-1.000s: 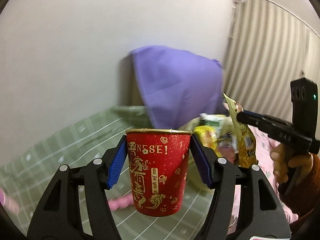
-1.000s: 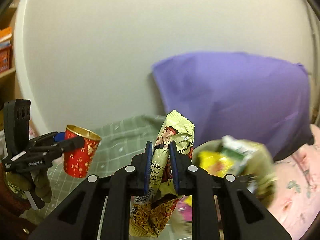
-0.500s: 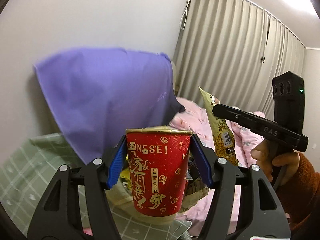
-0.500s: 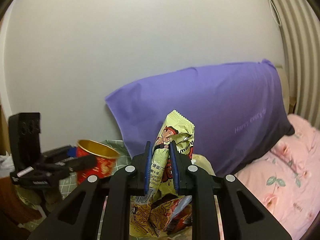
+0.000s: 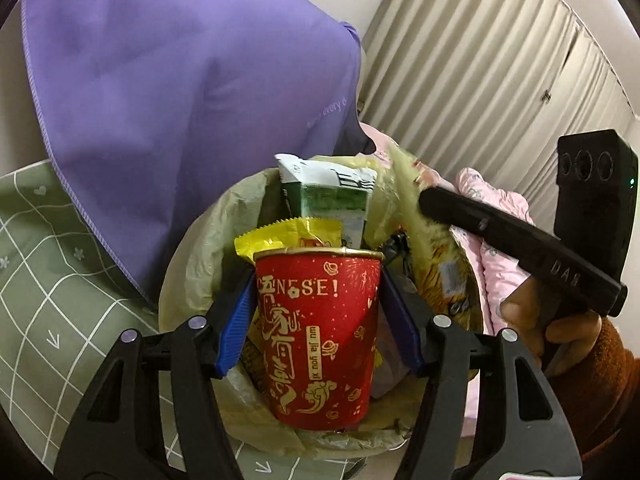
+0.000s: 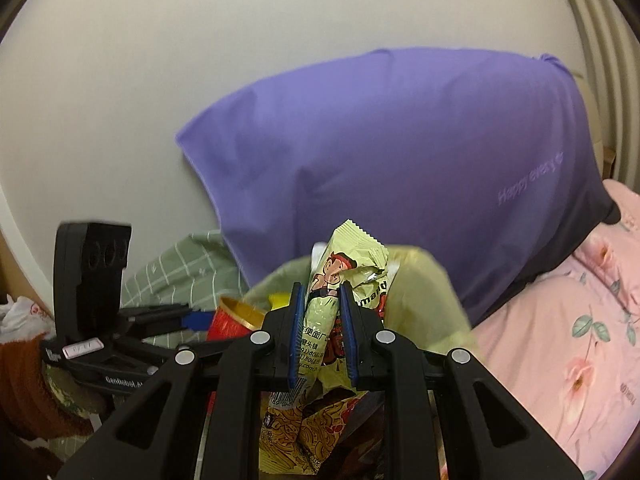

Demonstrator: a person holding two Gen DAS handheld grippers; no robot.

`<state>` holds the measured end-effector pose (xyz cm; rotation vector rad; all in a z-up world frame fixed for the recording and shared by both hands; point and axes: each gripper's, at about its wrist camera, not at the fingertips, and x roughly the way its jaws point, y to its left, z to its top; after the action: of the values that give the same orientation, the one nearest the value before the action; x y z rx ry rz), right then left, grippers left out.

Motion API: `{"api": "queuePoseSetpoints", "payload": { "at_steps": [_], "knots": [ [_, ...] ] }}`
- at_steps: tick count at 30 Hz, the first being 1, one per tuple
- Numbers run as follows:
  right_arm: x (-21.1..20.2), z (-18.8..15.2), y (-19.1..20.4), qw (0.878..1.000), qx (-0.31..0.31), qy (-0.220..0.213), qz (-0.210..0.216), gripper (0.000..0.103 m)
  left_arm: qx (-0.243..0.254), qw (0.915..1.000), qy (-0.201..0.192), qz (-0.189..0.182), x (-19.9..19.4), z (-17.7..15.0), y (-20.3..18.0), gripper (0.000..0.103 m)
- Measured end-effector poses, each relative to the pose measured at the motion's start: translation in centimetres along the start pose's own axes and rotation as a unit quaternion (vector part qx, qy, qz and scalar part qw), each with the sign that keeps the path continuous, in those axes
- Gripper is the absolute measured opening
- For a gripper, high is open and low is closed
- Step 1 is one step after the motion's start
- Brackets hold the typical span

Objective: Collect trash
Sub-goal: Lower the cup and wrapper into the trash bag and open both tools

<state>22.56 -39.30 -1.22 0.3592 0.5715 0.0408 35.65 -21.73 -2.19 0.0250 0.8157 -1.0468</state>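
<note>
A person stands over a lined waste bin (image 5: 188,264) in a bedroom, holding a gripper in each hand. Both loads hang above the bin's mouth, so the carrying looks finished and only the dropping seems left.

The left gripper (image 5: 318,320) is pinching a red paper cup (image 5: 318,332) printed with gold Chinese lettering, its blue pads pressed to either side of the cup's wall. The cup is upright, its gold rim on top, right over the bin opening.

The right gripper (image 6: 323,332) is clamped on a pale green noodle-snack wrapper (image 6: 348,272) showing a cartoon boy; a second, yellow patterned wrapper (image 6: 296,432) dangles below the fingers, though whether it is also gripped cannot be told. From the left camera, this gripper reaches in over the bin's far right edge.

The bin is lined with a thin yellowish plastic bag (image 5: 224,236) and already looks nearly full. A green and white drink carton (image 5: 326,196) stands upright at the back, a yellow foil packet (image 5: 288,236) lies in front of it, and more crumpled wrappers fill the rest.

Behind the bin, a purple pillow (image 5: 180,80) leans on the wall. A green checked sheet (image 5: 48,256) lies to the left, pink floral bedding (image 6: 560,340) to the right.
</note>
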Motion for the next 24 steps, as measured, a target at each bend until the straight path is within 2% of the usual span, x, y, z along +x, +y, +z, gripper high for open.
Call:
{"api": "queuePoseSetpoints", "payload": {
  "at_steps": [5, 12, 18, 24],
  "knots": [
    [0.1, -1.8, -0.4, 0.999, 0.021, 0.035, -0.004, 0.018, 0.038, 0.9989, 0.013, 0.022, 0.5, -0.1, -1.2, 0.058],
    [-0.4, -2.3, -1.7, 0.999, 0.035, 0.031, -0.013, 0.018, 0.022, 0.9992, 0.029, 0.014, 2.1, 0.8, -0.3, 0.058],
    [0.3, -2.4, -2.4, 0.998, 0.039, 0.044, -0.012, 0.018, 0.007, 0.9988, 0.046, 0.012, 2.7, 0.9, 1.0, 0.058],
    [0.4, -2.2, -2.9, 0.998, 0.045, 0.045, -0.011, 0.018, 0.025, 0.9974, 0.061, 0.029, 4.2, 1.6, 0.4, 0.056]
  ]
}}
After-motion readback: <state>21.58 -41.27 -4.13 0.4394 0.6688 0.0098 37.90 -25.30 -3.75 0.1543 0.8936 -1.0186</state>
